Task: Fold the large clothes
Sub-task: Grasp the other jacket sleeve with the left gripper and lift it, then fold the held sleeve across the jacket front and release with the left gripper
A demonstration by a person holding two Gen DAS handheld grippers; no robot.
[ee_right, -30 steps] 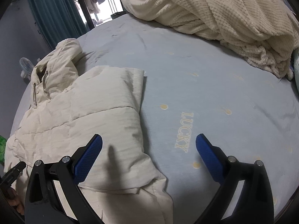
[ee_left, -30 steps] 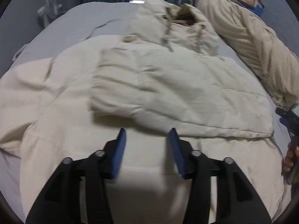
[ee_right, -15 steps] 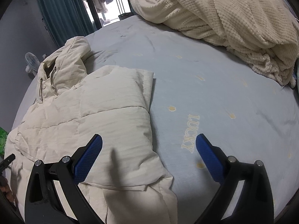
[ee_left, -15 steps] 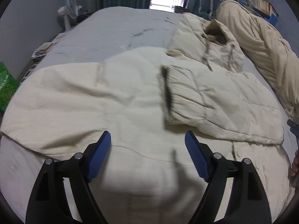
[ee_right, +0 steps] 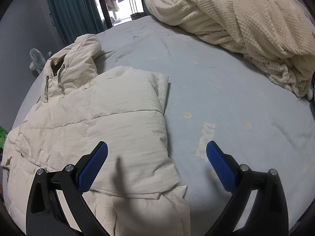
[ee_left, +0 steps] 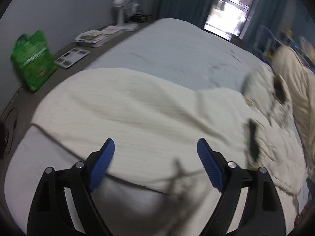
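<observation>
A cream padded hooded jacket (ee_right: 98,122) lies on the pale blue bed (ee_right: 216,98), one sleeve folded across its body and its hood (ee_right: 74,63) toward the window. In the left wrist view the other sleeve (ee_left: 137,108) lies spread flat toward the bed's left edge. My left gripper (ee_left: 155,145) hovers above that sleeve's near hem, its jaws opening, nothing between them. My right gripper (ee_right: 157,145) hangs open over the jacket's right edge, one finger above the fabric and the other above bare sheet, holding nothing.
A cream knitted blanket (ee_right: 246,19) is heaped at the bed's far right. On the floor left of the bed stand a green bag (ee_left: 32,59), a white scale (ee_left: 71,56), a stack of papers (ee_left: 92,37) and a fan (ee_left: 126,5).
My left gripper has swung left from over the folded sleeve to the spread sleeve, and its jaws have widened. The right gripper has hardly moved.
</observation>
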